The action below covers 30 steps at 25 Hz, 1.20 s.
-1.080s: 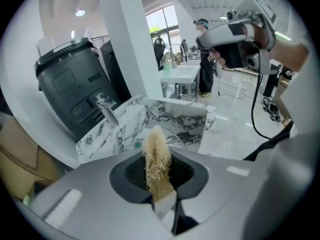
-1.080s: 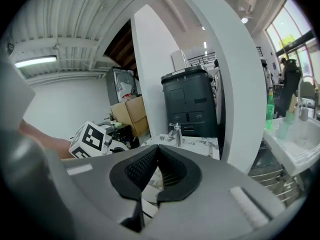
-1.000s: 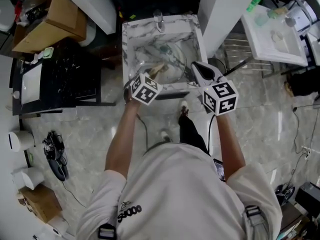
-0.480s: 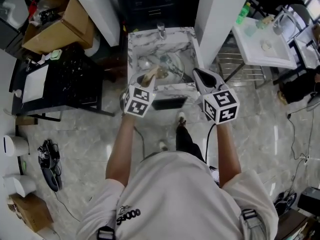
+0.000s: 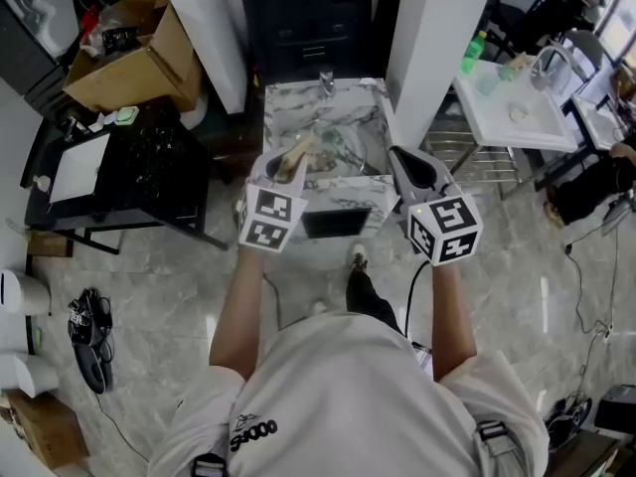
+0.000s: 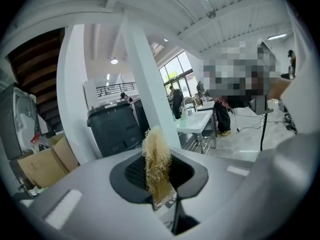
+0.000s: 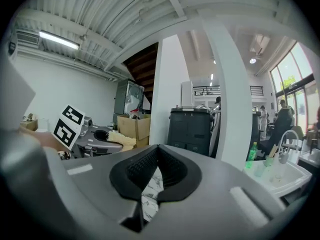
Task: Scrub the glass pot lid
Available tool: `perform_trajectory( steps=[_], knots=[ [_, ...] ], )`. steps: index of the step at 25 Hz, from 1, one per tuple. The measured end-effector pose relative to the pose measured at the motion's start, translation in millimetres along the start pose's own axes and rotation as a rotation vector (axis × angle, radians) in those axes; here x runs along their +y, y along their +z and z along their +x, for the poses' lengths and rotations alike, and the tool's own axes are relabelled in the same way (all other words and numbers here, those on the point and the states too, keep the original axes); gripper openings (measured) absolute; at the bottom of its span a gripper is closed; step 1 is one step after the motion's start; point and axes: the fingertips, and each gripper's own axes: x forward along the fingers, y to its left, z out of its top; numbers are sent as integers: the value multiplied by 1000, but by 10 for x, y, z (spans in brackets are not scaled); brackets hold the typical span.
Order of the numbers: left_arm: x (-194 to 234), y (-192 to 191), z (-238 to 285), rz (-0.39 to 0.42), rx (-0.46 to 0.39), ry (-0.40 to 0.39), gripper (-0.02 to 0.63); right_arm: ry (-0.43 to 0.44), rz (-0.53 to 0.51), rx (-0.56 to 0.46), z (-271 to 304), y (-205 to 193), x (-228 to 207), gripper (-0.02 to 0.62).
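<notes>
The glass pot lid (image 5: pixel 341 148) lies inside the marble sink (image 5: pixel 288 112), partly hidden by my left gripper. My left gripper (image 5: pixel 291 165) hangs over the sink's front left, shut on a yellow fibrous scrubber (image 5: pixel 297 155). In the left gripper view the scrubber (image 6: pixel 157 161) stands up between the closed jaws of the left gripper (image 6: pixel 159 173), pointing out into the room. My right gripper (image 5: pixel 401 163) is at the sink's front right corner, away from the lid. Its jaws are shut with nothing in them in the right gripper view (image 7: pixel 156 173), where the scrubber (image 7: pixel 122 140) shows at the left.
A faucet (image 5: pixel 326 79) stands at the sink's back edge. White pillars (image 5: pixel 433 28) flank it. A black table (image 5: pixel 129 157) and a cardboard box (image 5: pixel 129 63) are to the left. A white basin (image 5: pixel 509 107) with a green bottle (image 5: pixel 471 53) is to the right.
The left gripper with the scrubber has come up and back off the lid toward the sink's front edge. The right gripper has stayed beside the sink's front right corner.
</notes>
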Motion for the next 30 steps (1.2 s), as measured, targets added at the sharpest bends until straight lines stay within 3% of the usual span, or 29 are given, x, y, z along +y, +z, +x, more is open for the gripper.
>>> perform_trajectory(
  steps=[14,30],
  knots=[
    [-112,610,-679,38,-112,40,58,11,-73,-86,-414,468,344,3],
    [-44,1059,-966,64,-212,85,58,15,-103,-136,-510,750,422,2]
  ],
)
